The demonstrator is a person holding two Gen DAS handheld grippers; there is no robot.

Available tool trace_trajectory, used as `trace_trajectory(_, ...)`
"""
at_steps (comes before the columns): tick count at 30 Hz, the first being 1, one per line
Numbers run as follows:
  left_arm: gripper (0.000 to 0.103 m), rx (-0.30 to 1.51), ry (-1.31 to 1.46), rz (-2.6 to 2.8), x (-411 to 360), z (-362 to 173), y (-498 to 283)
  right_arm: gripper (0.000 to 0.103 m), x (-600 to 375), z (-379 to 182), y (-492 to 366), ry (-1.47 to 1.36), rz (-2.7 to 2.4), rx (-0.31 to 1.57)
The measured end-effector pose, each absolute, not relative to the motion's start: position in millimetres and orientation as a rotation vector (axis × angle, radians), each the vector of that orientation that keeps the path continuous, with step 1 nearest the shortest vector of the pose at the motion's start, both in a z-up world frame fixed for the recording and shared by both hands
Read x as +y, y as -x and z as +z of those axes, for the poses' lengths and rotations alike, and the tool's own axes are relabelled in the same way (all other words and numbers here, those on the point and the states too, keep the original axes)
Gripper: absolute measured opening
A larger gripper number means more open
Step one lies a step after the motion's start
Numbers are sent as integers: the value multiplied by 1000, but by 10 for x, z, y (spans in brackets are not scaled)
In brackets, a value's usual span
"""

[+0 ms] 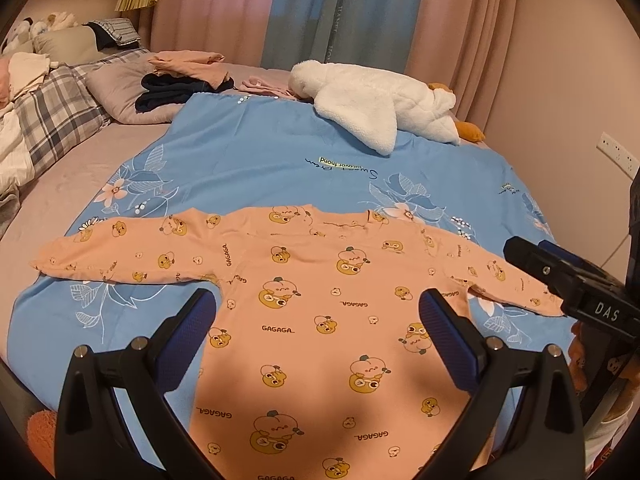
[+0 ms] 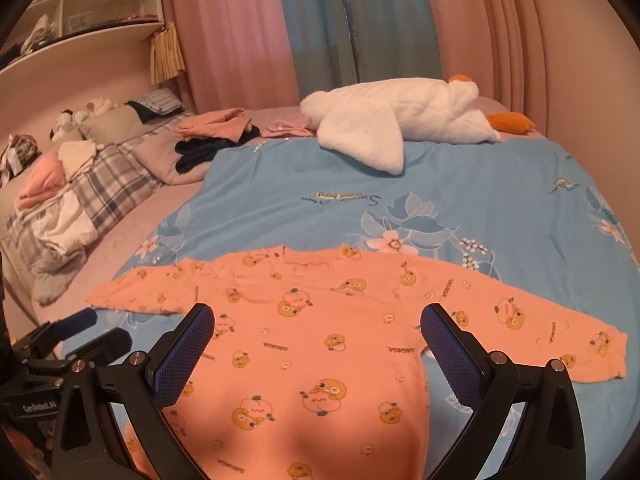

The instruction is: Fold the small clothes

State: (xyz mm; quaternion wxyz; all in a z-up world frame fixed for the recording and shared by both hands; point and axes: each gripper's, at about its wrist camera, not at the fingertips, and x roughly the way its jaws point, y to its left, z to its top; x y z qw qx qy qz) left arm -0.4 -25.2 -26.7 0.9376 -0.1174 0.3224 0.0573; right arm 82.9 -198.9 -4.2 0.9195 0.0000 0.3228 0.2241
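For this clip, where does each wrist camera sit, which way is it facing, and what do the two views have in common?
Left wrist: on the left gripper, above the near bed edge, facing the curtains across the peach shirt; own open jaws show, and the right gripper enters at right.
Right wrist: on the right gripper, same heading, set further right; own open jaws show, with the left gripper at lower left.
Shared: the shirt, blue sheet, white plush goose, folded clothes pile.

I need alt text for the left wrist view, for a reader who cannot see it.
An orange long-sleeved top lies flat, sleeves spread, on a blue floral sheet on a bed. The open left gripper hovers over it; the right gripper enters at right. A white plush goose lies beyond.
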Motion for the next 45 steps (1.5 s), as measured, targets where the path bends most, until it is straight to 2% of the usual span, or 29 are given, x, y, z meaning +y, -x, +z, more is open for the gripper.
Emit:
trace_trajectory(30,100,664,235,87,-297,-294,-28,102,-1905,-83,-830,0,481,665)
trace_trajectory(45,99,720,239,38,-430,-464,-227,102,-2337,-56,-899,-91,415,653)
